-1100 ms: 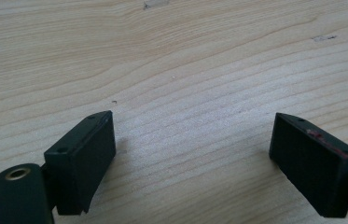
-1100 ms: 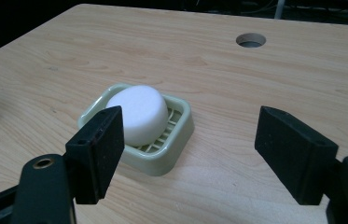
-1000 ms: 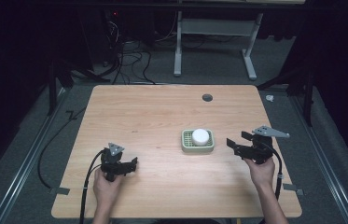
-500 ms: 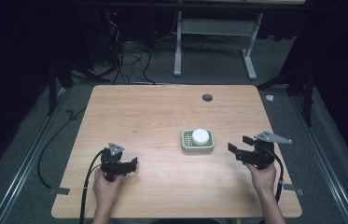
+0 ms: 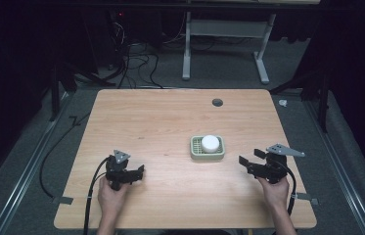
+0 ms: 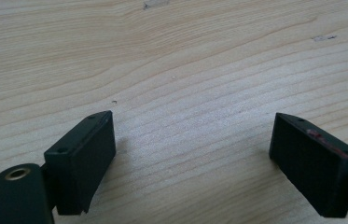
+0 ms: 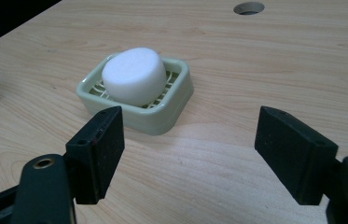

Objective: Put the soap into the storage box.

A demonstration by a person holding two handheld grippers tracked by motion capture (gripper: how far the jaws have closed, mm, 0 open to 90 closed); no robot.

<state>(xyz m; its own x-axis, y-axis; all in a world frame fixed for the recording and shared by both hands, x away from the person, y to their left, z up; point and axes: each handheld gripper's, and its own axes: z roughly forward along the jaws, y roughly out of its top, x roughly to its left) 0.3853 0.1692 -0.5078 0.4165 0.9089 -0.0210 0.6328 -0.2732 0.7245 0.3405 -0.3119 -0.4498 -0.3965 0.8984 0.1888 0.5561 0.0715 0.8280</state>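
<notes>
A pale green soap dish (image 5: 195, 148) sits right of the table's middle, with a round white soap (image 5: 210, 143) lying in it. My right gripper (image 5: 249, 157) stands open on the table just right of the dish, pointing left at it. In the right gripper view the dish (image 7: 162, 119) and soap (image 7: 134, 74) lie a short way beyond the open gripper (image 7: 190, 144), slightly to the left. My left gripper (image 5: 140, 171) rests at the front left, open over bare wood (image 6: 192, 158) with nothing between its jaws.
The wooden table (image 5: 146, 122) has a round cable hole (image 5: 217, 102) near its far edge. Black cables trail from both grippers off the near edge. Behind the table are floor cables and a white desk frame (image 5: 224, 34).
My right gripper has come down and back toward the near edge, settling beside the dish. The left gripper, the dish and the soap have stayed put.
</notes>
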